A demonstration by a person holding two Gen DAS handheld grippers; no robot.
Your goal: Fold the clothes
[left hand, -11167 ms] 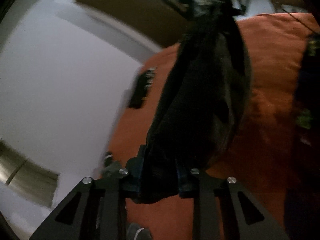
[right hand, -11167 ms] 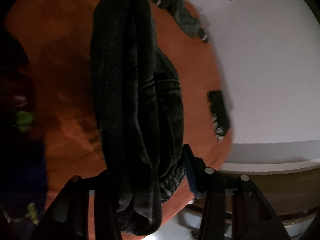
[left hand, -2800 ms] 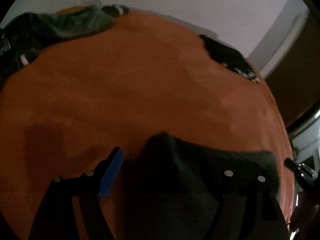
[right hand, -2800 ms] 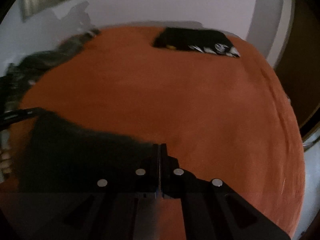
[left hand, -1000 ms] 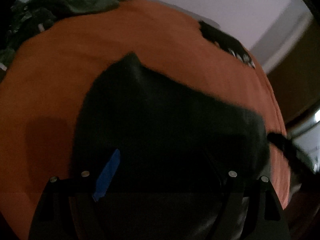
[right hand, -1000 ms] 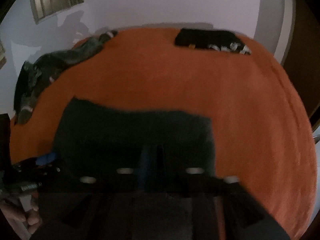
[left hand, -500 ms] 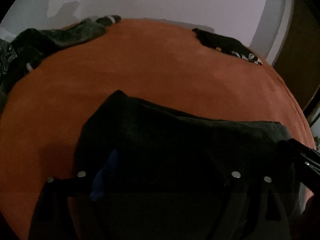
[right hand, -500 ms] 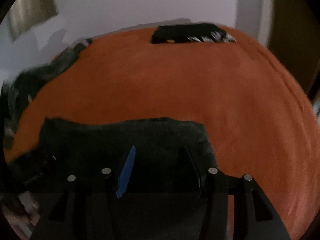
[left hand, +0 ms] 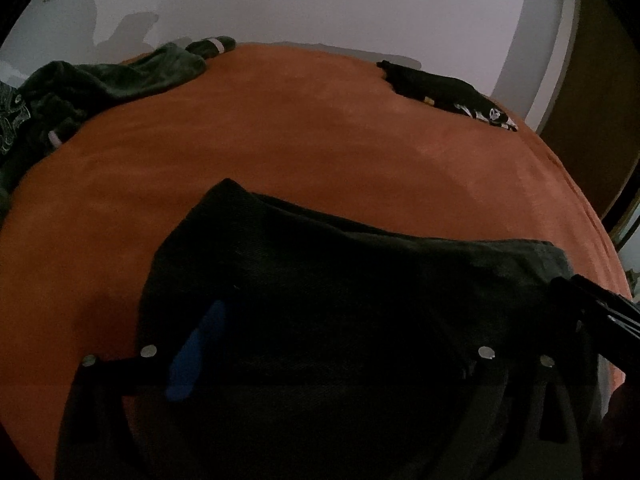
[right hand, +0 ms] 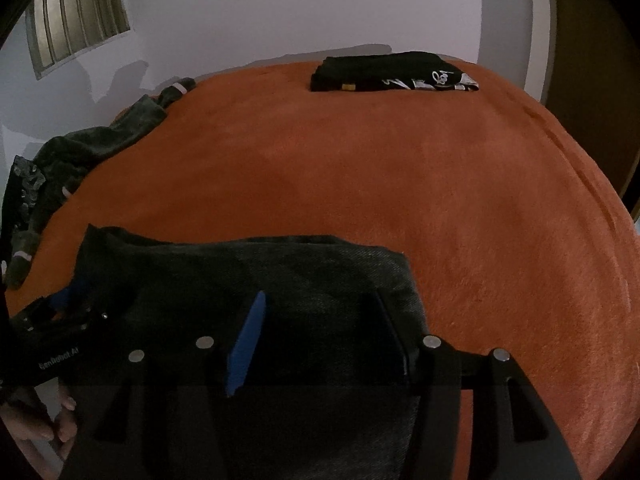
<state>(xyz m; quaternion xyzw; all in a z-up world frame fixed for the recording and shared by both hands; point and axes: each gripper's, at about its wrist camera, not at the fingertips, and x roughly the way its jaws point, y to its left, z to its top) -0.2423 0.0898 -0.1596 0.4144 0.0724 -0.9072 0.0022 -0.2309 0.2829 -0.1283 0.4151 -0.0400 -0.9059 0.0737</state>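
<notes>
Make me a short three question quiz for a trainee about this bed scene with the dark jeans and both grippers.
1. True or false: the dark jeans lie on an orange blanket.
2. Multiple choice: where is the folded black shirt? A) under the jeans B) at the far edge of the bed C) on the floor.
3. Fill in: the pile of unfolded clothes lies along the bed's ____ side in the right wrist view.

Key: 1 true. 2 B. 3 left.

Note: the left gripper and the right gripper both have their jaws opening, with the jeans between them but not pinched.
</notes>
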